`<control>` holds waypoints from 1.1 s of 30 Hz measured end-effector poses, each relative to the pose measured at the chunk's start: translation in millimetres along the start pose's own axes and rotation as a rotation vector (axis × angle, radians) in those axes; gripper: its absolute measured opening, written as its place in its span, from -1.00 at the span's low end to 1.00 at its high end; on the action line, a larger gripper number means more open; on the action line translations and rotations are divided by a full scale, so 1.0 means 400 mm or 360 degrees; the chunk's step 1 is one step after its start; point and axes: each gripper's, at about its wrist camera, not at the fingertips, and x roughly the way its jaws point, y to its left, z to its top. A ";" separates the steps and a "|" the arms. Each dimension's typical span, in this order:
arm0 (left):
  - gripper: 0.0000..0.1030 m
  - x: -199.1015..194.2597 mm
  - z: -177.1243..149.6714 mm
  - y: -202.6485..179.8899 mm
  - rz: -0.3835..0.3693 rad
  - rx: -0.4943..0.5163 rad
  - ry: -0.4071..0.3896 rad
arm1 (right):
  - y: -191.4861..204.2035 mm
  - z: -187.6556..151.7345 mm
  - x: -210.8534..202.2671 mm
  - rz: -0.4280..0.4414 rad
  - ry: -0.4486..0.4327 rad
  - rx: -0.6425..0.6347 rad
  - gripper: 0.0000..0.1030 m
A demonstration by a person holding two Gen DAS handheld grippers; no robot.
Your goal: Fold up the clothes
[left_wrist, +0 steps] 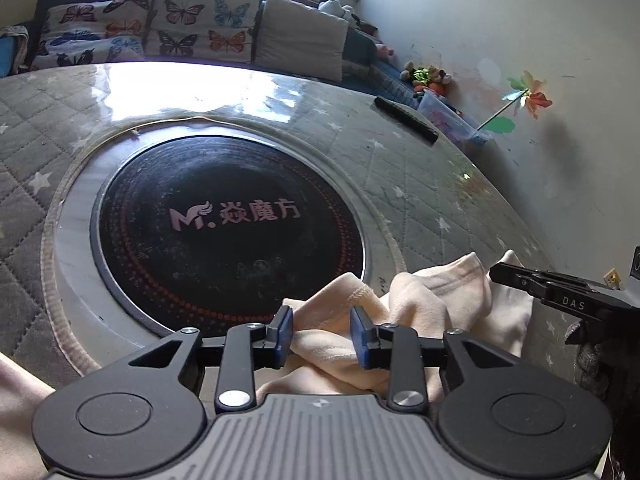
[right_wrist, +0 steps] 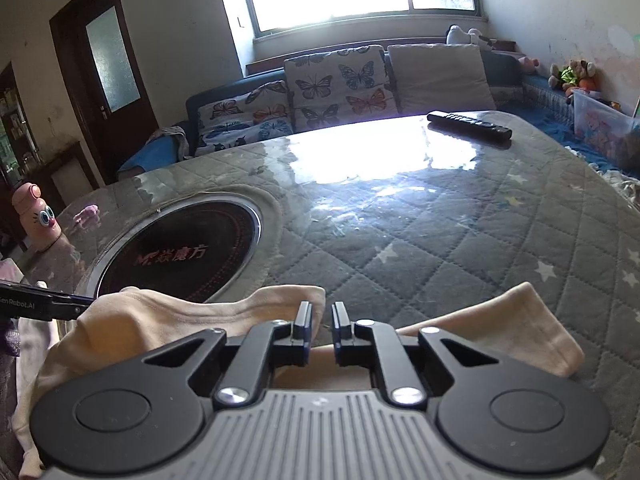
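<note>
Cream garment (right_wrist: 168, 316) rumples on quilted table cover (right_wrist: 460, 232) (sofa (right_wrist: 340, 84) behind).

table (right_wrist: 440, 240) centre clear, remote (right_wrist: 469, 125) far edge

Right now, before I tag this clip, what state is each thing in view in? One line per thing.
Left gripper: open, cream cloth between its jaws, pads not pressing.
Right gripper: open a little, nothing pinched.
Cream garment: crumpled, unfolded, lying at the table's near edge.
Remote control: flat on the table's far side.
Round cooktop: bare except for cloth over its near rim.
Door: closed.
</note>
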 end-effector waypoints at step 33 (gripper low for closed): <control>0.00 -0.150 0.156 0.166 0.0613 0.0039 -0.0477 | 0.180 0.219 0.237 0.0079 -0.0047 -0.0285 -0.79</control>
